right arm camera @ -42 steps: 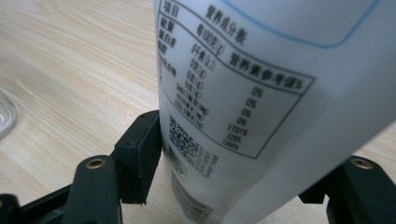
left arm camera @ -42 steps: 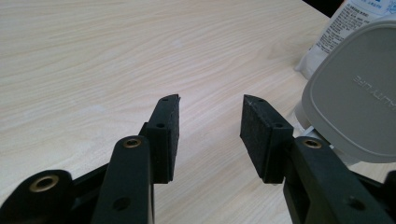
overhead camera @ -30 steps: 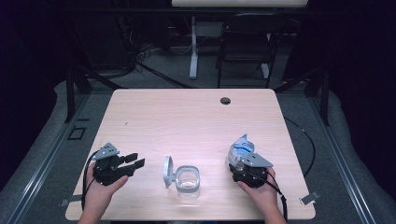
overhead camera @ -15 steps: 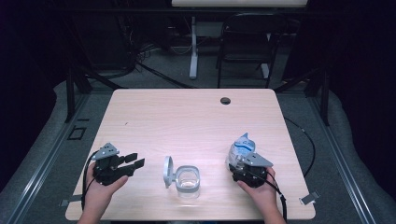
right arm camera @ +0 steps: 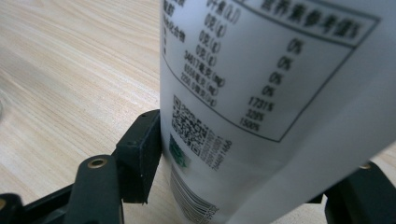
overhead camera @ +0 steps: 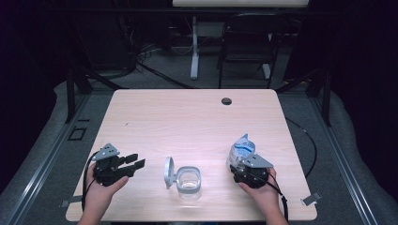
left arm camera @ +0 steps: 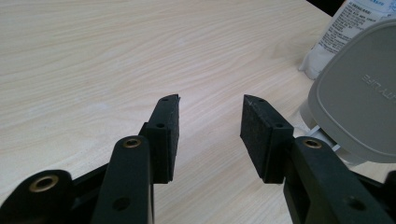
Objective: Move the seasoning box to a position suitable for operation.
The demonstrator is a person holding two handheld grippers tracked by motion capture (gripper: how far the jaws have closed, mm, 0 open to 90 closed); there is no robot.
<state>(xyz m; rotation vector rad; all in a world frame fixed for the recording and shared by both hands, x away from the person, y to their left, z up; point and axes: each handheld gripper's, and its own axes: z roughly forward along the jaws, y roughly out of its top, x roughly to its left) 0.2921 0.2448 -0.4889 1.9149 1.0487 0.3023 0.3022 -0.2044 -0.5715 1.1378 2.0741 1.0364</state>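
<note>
Pale matt wood-grain table (overhead camera: 187, 117); clear glossy plastic container (overhead camera: 189, 182) with matt grey lid (overhead camera: 168, 172); smooth printed white pouch (overhead camera: 240, 151); matt black gripper pads (left arm camera: 170, 126)

My pale wooden table (overhead camera: 197, 122) sits evenly lit from overhead — the room around it falls nearly black. Shadows under my hands stay soft. Up close, the white printed pouch (right arm camera: 261, 93) blurs toward its top edge — no harsh glare.
</note>
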